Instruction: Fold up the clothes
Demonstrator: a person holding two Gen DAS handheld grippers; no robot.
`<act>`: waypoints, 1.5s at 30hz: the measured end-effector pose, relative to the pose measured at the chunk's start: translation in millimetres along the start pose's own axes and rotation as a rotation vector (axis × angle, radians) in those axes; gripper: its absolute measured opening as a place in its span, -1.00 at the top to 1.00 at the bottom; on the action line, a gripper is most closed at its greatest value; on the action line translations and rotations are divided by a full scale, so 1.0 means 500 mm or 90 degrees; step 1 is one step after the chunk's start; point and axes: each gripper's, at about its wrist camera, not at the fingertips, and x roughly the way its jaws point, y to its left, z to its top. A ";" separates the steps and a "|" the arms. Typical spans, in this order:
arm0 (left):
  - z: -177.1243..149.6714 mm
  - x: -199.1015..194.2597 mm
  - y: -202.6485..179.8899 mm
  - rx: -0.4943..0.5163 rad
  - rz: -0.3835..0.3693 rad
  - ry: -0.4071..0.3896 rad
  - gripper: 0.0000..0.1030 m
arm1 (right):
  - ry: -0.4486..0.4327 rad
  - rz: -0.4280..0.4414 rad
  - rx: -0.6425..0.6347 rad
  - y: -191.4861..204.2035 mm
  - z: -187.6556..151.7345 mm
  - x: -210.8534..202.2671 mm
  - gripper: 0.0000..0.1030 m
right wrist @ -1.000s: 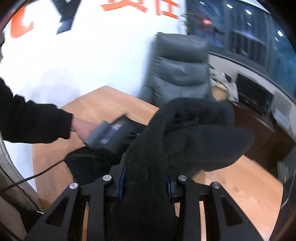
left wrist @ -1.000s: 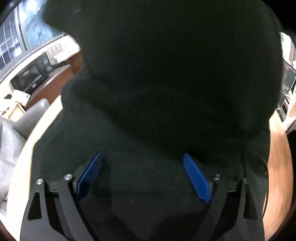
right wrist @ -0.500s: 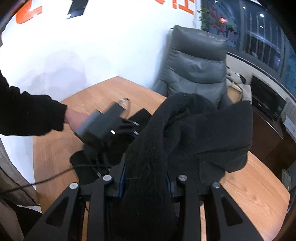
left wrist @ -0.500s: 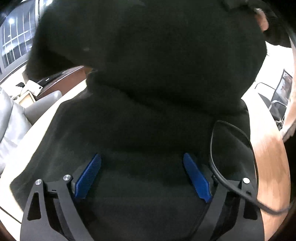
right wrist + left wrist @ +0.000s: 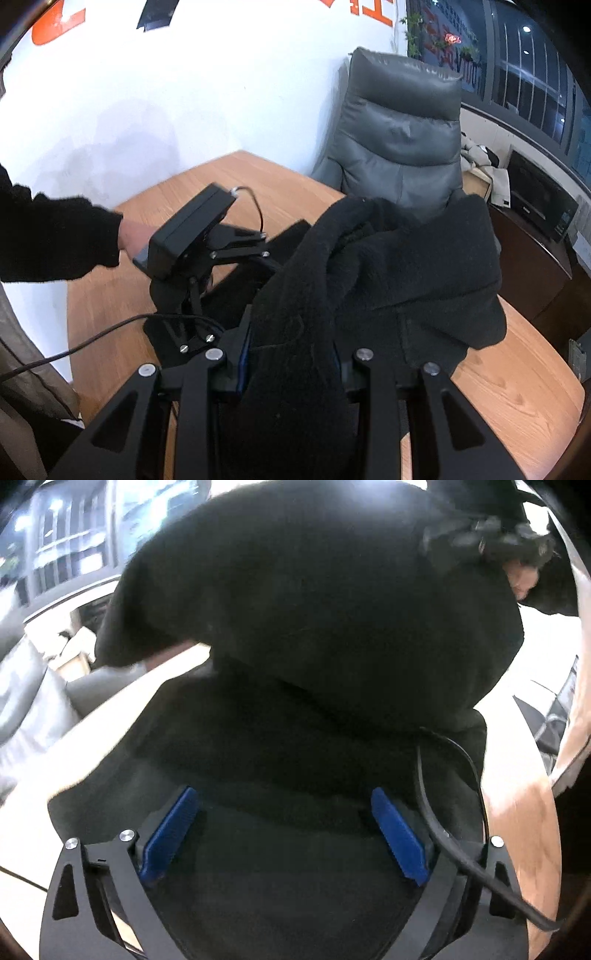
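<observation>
A black fleece garment (image 5: pixel 314 635) fills most of the left wrist view, part lying on the wooden table (image 5: pixel 162 206) and part lifted and draped above. My left gripper (image 5: pixel 284 830) is open, its blue pads spread over the flat cloth and holding nothing. In the right wrist view my right gripper (image 5: pixel 291 354) is shut on a thick fold of the black garment (image 5: pixel 388 266) and holds it raised over the table. The left gripper (image 5: pixel 207 240) shows there too, at the left, resting over the cloth's lower part.
A grey leather chair (image 5: pixel 399 125) stands behind the table against a white wall. A black cable (image 5: pixel 450 842) runs across the right finger in the left wrist view. A dark counter with an appliance (image 5: pixel 539 206) is at the right. Bare table wood (image 5: pixel 517 391) shows at the right.
My right gripper has lifted and carried the garment fold further over the flat part. My left gripper has shifted along the table, still open.
</observation>
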 end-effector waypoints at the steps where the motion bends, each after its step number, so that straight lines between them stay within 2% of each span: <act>1: -0.001 0.011 -0.007 0.009 0.006 0.003 -0.88 | -0.013 0.005 0.007 -0.001 0.007 0.001 0.35; 6: 0.032 0.067 -0.026 0.013 -0.010 -0.006 -0.86 | -0.062 0.036 0.009 0.021 0.054 -0.017 0.35; 10: 0.048 0.094 -0.034 -0.003 -0.012 -0.005 -0.84 | -0.054 0.043 0.001 0.029 0.052 -0.005 0.35; 13: 0.035 0.063 -0.021 -0.017 -0.022 -0.037 -0.84 | -0.043 0.045 -0.002 0.033 0.045 0.010 0.35; 16: 0.010 0.015 -0.003 -0.020 -0.012 -0.037 -0.87 | -0.033 0.047 -0.006 0.036 0.038 0.025 0.35; 22: -0.032 -0.038 0.029 -0.099 -0.017 -0.063 -0.89 | -0.010 0.058 -0.014 0.058 0.036 0.077 0.35; 25: -0.044 -0.084 0.025 -0.123 0.007 -0.076 -0.88 | 0.023 0.066 -0.043 0.082 0.034 0.132 0.34; 30: -0.042 -0.204 -0.046 -0.143 0.025 -0.076 -0.89 | 0.046 0.077 -0.090 0.114 0.042 0.176 0.34; 34: -0.026 -0.416 -0.076 -0.180 0.079 -0.070 -0.90 | 0.072 0.072 -0.121 0.142 0.050 0.203 0.32; 37: -0.017 -0.562 -0.114 -0.207 0.117 -0.095 -0.97 | 0.102 0.061 -0.144 0.170 0.051 0.233 0.05; 39: 0.011 -0.594 -0.110 -0.197 0.138 -0.110 -0.99 | 0.122 0.048 -0.169 0.200 0.047 0.250 -0.55; 40: 0.024 -0.602 -0.105 -0.193 0.147 -0.115 -0.99 | 0.119 0.046 -0.177 0.211 0.050 0.244 -0.65; 42: 0.045 -0.616 -0.090 -0.191 0.160 -0.120 -0.99 | 0.105 0.048 -0.183 0.229 0.058 0.221 -0.68; 45: 0.079 -0.600 -0.055 -0.193 0.166 -0.128 -0.99 | 0.026 0.091 -0.138 0.224 0.073 0.116 -0.69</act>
